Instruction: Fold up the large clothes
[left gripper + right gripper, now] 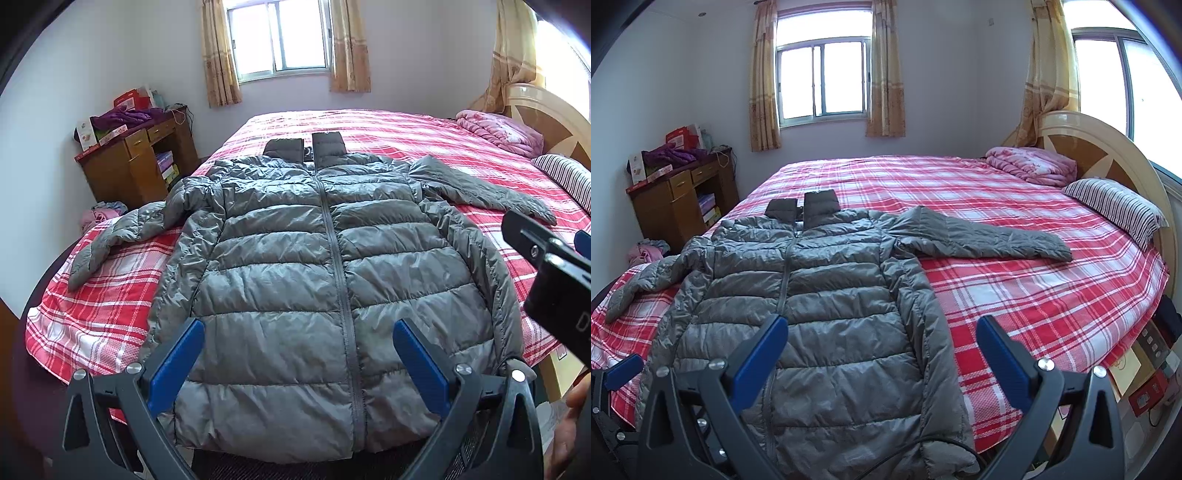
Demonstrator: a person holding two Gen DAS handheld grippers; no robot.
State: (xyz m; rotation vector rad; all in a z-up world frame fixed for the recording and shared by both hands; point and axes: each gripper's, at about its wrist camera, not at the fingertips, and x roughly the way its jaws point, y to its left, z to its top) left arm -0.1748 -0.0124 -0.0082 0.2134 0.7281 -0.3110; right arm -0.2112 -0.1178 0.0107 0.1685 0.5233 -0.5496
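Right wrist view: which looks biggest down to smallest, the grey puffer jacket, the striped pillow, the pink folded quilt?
1. grey puffer jacket, though it lies nearest the camera.
2 and 3. striped pillow and pink folded quilt look alike; not ranked.

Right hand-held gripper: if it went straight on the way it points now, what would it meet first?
Probably the grey puffer jacket. The right hand-held gripper, open, looks down over the jacket's right edge near the hem, with the plaid bedsheet just beside. Depth is unclear, so it could land on sheet instead.

Bright daylight from blown-out windows (822, 79); sharp focus, heavy fisheye bending, dark vignetted corners
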